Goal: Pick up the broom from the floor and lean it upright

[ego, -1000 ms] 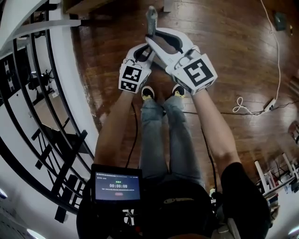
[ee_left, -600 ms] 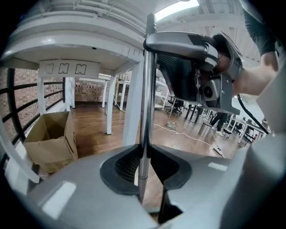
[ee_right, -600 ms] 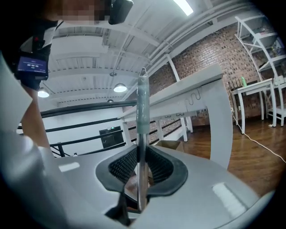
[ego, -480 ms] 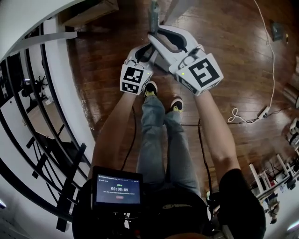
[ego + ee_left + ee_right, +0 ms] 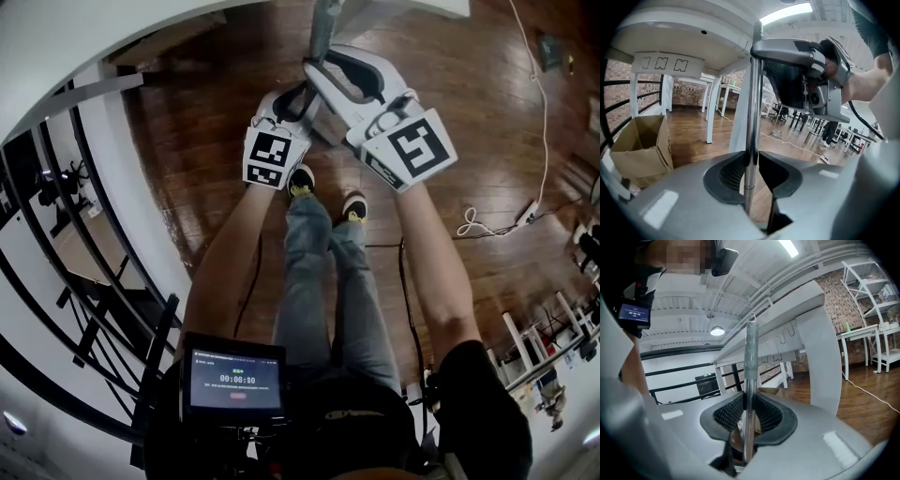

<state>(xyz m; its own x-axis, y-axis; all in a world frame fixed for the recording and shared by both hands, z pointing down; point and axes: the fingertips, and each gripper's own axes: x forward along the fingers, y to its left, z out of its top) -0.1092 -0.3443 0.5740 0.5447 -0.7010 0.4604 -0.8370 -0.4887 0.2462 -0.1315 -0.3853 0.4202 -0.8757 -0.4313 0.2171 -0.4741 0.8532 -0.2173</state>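
Note:
The broom's metal handle stands upright and both grippers hold it. My left gripper grips it low down; its pads press on the pole, though the jaws are opening slightly. My right gripper is shut on the handle higher up, just under the grey-green grip sleeve. The left gripper view shows that right gripper clamped near the pole's top. In the head view the left gripper and right gripper sit close together on the handle. The broom head is hidden.
A white table edge and leg lie just ahead. An open cardboard box sits to the left by a black railing. A white cable and power strip lie on the wooden floor to the right. My shoes are below the grippers.
Both grippers have carried the handle forward, toward the white table at the top of the head view. The person's feet have stepped forward too. Both grips look the same.

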